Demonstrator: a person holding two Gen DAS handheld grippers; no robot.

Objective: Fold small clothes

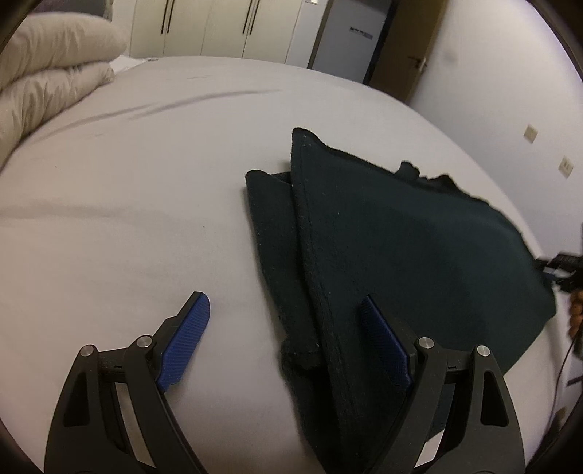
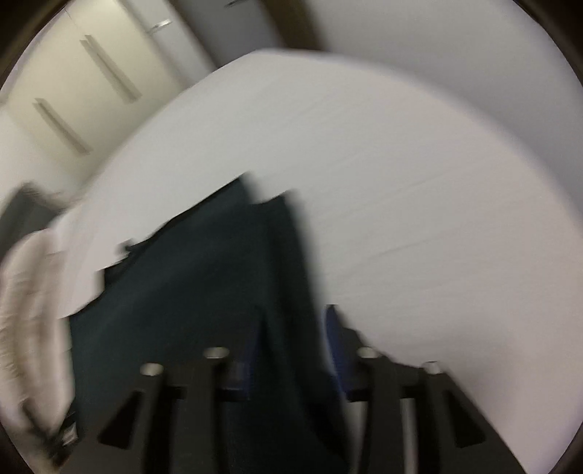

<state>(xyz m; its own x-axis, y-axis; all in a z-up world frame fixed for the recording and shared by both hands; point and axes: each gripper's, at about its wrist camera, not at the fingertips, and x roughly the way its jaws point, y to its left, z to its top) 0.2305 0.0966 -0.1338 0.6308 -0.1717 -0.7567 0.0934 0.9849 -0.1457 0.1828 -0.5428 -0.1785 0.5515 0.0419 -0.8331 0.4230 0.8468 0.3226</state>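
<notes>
White bed sheet (image 1: 127,204) fills both views, wardrobe doors (image 1: 218,25) at the back, rumpled beige duvet (image 1: 47,69) far left in the left wrist view. Dark green garment (image 1: 400,248) lies on the sheet, already folded over into a rough triangle with layered hemmed edges; its long axis runs from the near edge by the grippers up and away toward the pointed corner.

Left gripper (image 1: 288,310) has its jaws spread wide, holding nothing. One blue pad (image 1: 187,339) sits over bare sheet; the other sits over the garment. The stitched left edge of the cloth passes between the two pads, touching neither as far as I can see. So the cloth lies to the right of this gripper's centre line, and the nearest grabbable edge is straight ahead between the fingers.

Right gripper (image 2: 295,335) view is heavily motion-blurred. Jaws look about half open with a ridge of the garment (image 2: 204,310) running up between them; the pads probably are not pressing on it, but the blur makes that hard to settle. Bare sheet (image 2: 419,200) lies to its right, cloth to its left.

Left view gives the crisp fold layout and the seams; right view only adds the garment's other flank. Both grippers are at the near end; the left has the clearer line on an edge.
</notes>
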